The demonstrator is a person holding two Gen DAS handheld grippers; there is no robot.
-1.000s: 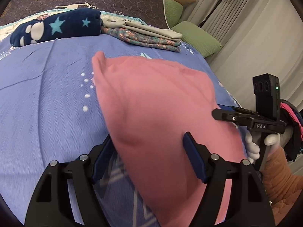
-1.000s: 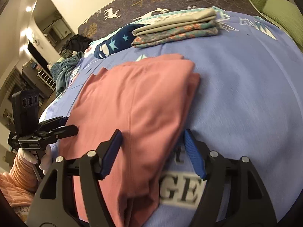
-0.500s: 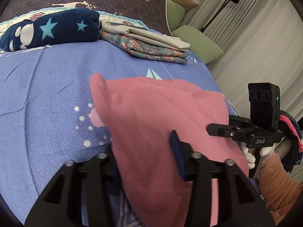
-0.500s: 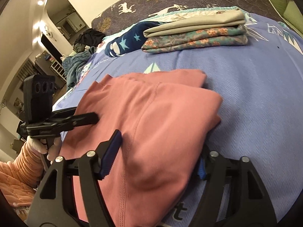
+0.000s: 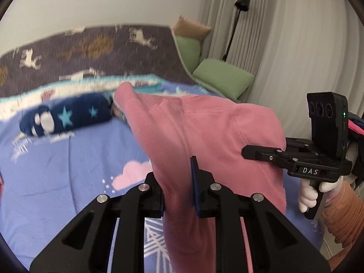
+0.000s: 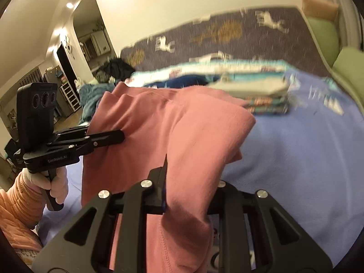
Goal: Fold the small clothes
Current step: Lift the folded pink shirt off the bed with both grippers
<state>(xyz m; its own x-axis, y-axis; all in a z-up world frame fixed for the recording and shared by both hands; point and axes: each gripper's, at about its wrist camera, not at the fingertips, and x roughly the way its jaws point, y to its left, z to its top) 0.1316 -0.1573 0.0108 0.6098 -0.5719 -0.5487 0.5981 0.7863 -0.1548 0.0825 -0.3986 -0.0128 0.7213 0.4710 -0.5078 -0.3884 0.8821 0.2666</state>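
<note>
The soft pink knit garment (image 5: 204, 136) is hanging between the black left gripper (image 5: 179, 186) and the black right gripper (image 6: 188, 182), raised above the lilac printed bedspread (image 5: 68, 170). Behind it on the bedspread, the rolled navy star-print fleece (image 5: 66, 116) is lying left of the stack of folded patterned clothes (image 6: 261, 95). Two green cushions (image 5: 223, 77) are sitting at the far right.

place: home bedroom | cues: bed with blue sheet (image 5: 68, 170), green pillows (image 5: 223, 77), curtains (image 5: 284, 45), floor lamp (image 5: 236, 22)
</note>
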